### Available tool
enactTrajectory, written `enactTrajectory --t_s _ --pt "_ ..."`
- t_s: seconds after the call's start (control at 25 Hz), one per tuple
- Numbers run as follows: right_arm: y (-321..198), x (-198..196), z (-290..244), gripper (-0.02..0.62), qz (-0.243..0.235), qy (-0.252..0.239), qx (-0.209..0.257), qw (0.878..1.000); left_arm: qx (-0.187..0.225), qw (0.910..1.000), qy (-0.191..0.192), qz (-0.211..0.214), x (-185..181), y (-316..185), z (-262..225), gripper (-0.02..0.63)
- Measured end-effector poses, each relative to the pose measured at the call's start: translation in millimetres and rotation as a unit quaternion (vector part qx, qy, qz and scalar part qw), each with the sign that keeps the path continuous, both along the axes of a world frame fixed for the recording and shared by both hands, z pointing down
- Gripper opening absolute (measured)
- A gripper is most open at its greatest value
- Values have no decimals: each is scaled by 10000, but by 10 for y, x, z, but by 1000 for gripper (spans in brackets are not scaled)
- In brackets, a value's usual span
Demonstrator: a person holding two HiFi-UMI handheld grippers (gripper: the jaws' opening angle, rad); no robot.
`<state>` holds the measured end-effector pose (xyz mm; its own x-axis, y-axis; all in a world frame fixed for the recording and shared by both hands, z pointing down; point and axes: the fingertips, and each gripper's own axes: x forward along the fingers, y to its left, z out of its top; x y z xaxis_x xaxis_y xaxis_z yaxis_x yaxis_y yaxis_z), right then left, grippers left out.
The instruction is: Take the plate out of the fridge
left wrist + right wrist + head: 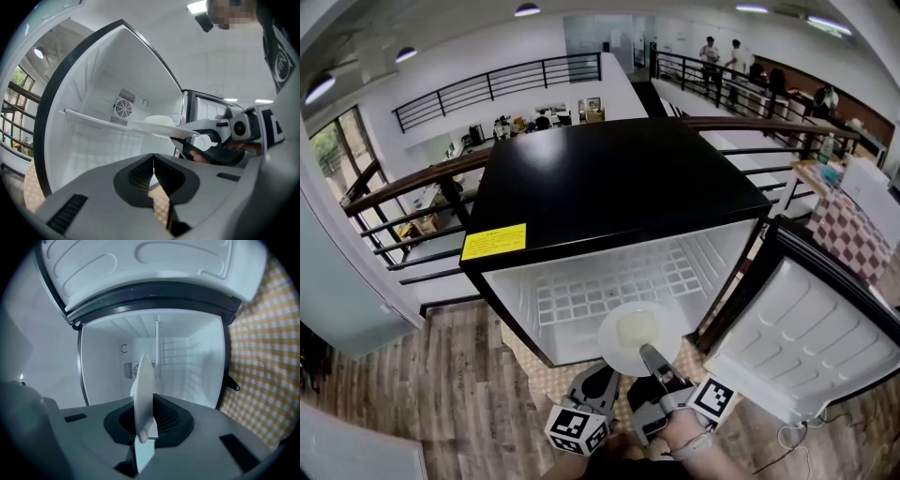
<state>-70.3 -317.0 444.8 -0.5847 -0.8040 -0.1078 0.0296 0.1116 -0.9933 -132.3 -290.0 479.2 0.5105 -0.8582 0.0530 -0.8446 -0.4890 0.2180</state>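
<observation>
nearest us, left gripper (598, 380): jaws together on nothing, just left of right gripper (649, 356), not touching the plate (614, 349). right gripper is clamped on the plate's near rim, so the right hand is the one that has it. the plate lies straight ahead of the right gripper, on the far side of its jaws, flat and level, with a pale lump (636, 328) on its middle. we place the plate at the mouth of the fridge (609, 178): far part over the front of the wire shelf (600, 291), near part past the front edge. whether it rests on the shelf or hangs just above it, we cannot tell. door (806, 323) stands open at right, apart from the plate. our judgement: the way out is straight back toward us along the right gripper's own line, plate kept level so the lump does not slide. farthest, a vent (123, 109) on the fridge's back wall.
</observation>
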Motion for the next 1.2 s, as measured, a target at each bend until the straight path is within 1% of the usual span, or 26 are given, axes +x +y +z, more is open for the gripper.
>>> enactTrajectory --t_s 0.2,0.44,0.72,0.88,1.2 --pt "141 140 82 49 2 30 -47 10000 18 10000 -41 -63 99 157 42 9" --pt "317 276 215 49 16 106 -169 9998 39 9996 -105 -273 104 302 71 9" --pt "412 403 348 49 111 136 -255 9995 -34 9994 -141 -302 134 435 154 9" --pt "433 456 395 49 230 128 -333 9991 6 9995 -212 -232 142 453 129 9" --pt "547 454 449 49 408 138 -321 9986 110 9994 -329 -42 149 533 45 9"
